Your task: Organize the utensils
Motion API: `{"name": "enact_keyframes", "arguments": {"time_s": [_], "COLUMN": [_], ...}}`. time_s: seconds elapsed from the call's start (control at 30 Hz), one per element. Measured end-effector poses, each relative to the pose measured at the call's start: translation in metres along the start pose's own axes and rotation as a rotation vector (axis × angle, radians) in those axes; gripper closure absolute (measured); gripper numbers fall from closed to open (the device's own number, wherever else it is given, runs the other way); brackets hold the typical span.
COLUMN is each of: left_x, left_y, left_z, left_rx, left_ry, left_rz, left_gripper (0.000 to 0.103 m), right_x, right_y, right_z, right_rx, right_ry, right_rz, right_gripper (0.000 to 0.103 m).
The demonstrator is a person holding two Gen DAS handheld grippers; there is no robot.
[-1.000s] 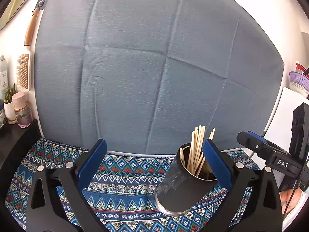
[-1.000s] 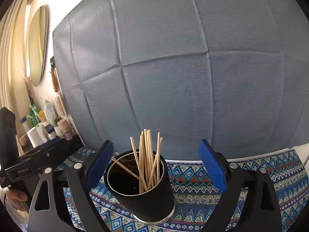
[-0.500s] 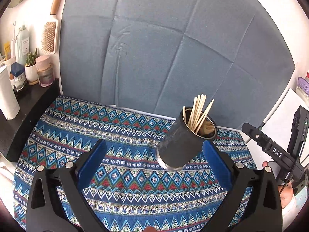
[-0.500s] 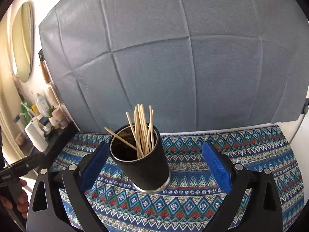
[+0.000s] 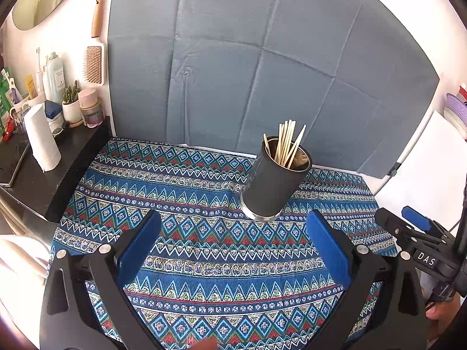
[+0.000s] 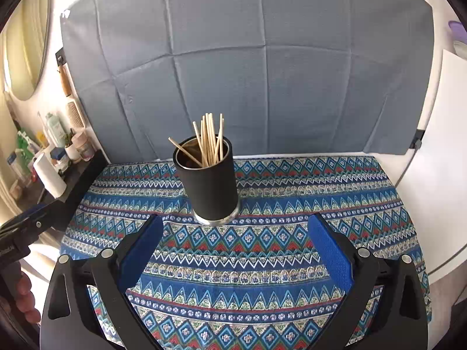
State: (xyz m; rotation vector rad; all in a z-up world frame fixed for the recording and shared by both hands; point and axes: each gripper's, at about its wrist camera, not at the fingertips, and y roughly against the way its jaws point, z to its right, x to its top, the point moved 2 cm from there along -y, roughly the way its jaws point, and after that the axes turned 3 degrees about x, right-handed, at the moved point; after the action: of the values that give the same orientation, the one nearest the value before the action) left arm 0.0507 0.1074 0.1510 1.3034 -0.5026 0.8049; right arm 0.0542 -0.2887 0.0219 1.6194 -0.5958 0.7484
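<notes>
A black cylindrical cup (image 5: 273, 186) (image 6: 210, 186) stands upright on the blue patterned cloth (image 5: 204, 250) (image 6: 277, 250), near its far side. Several wooden chopsticks (image 5: 287, 143) (image 6: 208, 140) stand in it. My left gripper (image 5: 233, 245) is open and empty, hovering above the cloth, nearer than the cup and to its left. My right gripper (image 6: 236, 248) is open and empty, nearer than the cup, which lies ahead slightly left. The right gripper also shows at the right edge of the left wrist view (image 5: 414, 233).
A grey-blue cloth backdrop (image 5: 262, 67) hangs behind the table. A black shelf (image 5: 35, 169) at the left holds a paper roll (image 5: 42, 143), bottles and jars. A hairbrush (image 5: 93, 64) hangs on the wall. A white board (image 6: 437, 160) stands at the right.
Both grippers have pulled back and risen away from the cup, which now stands farther off. More of the patterned cloth and the left shelf shows. Both stay open.
</notes>
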Motion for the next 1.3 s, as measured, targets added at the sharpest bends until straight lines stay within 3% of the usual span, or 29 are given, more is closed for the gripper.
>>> {"name": "enact_keyframes", "arguments": {"time_s": [0.2, 0.43, 0.57, 0.83, 1.07, 1.3], "left_x": [-0.006, -0.001, 0.001, 0.004, -0.002, -0.002], "left_y": [0.011, 0.019, 0.021, 0.029, 0.029, 0.034], "left_z": [0.007, 0.018, 0.021, 0.027, 0.026, 0.027], "left_rx": [-0.010, -0.013, 0.025, 0.005, -0.013, -0.014], "left_ry": [0.000, -0.016, -0.054, -0.057, -0.043, -0.045], "left_rz": [-0.078, -0.079, -0.066, -0.068, -0.105, -0.095], "left_gripper": [0.006, 0.006, 0.006, 0.006, 0.006, 0.006], "right_x": [0.000, 0.005, 0.005, 0.006, 0.002, 0.001], "right_y": [0.025, 0.039, 0.047, 0.059, 0.060, 0.063], "right_z": [-0.004, -0.002, -0.002, -0.003, -0.004, -0.007], "right_rx": [-0.014, -0.045, -0.035, -0.058, -0.044, -0.020], "right_ry": [-0.041, -0.018, -0.014, -0.003, -0.014, -0.018], "right_rz": [0.003, 0.013, 0.026, 0.051, 0.034, 0.035], "right_gripper": [0.008, 0.008, 0.008, 0.008, 0.008, 0.008]}}
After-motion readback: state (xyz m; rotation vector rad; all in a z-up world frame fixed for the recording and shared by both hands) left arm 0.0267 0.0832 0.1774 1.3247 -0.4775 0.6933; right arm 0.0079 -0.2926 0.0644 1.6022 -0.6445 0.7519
